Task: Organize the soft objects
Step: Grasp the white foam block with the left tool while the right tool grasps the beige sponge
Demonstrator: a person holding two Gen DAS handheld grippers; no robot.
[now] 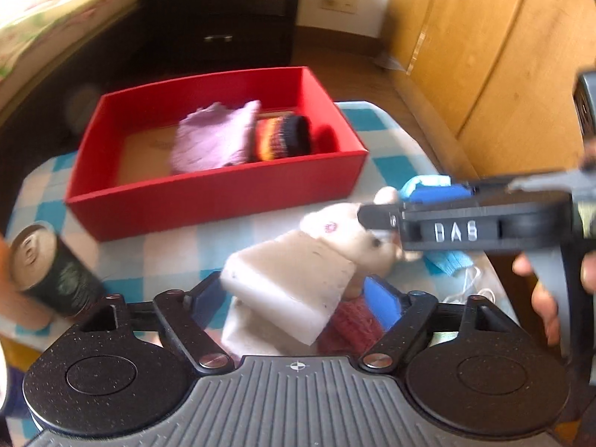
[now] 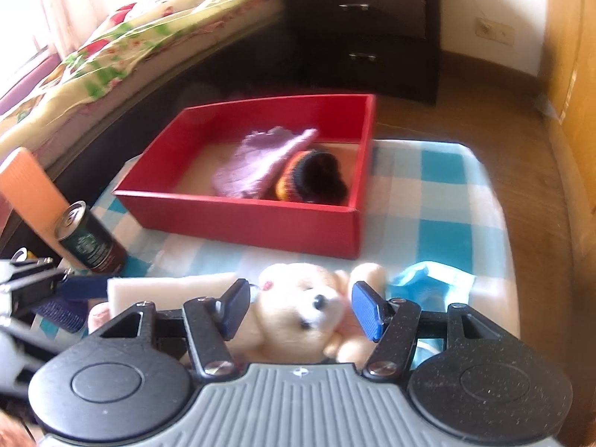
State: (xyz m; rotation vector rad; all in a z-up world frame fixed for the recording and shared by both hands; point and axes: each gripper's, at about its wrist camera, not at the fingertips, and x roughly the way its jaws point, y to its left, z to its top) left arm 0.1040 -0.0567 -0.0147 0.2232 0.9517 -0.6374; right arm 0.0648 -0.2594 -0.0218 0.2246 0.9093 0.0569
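A cream teddy bear (image 2: 298, 298) lies on the checked cloth in front of the red box (image 2: 242, 219). My right gripper (image 2: 301, 307) is shut on its head, a pad against each side. A white sponge block (image 1: 287, 290) lies tilted, leaning on the bear. My left gripper (image 1: 294, 298) straddles it with the jaws wide open and a gap at the right pad. Under the sponge shows a dark red knit piece (image 1: 354, 324). In the box lie a lilac cloth (image 1: 212, 138) and a striped knit hat (image 1: 283, 138).
A blue face mask (image 2: 432, 279) lies right of the bear. A dark drink can (image 1: 48, 264) stands at the cloth's left edge beside an orange object (image 2: 29, 193). A bed, dark drawers (image 2: 365, 29) and a wooden wardrobe (image 1: 484, 56) surround the table. A person's hand (image 1: 544, 298) holds the right gripper.
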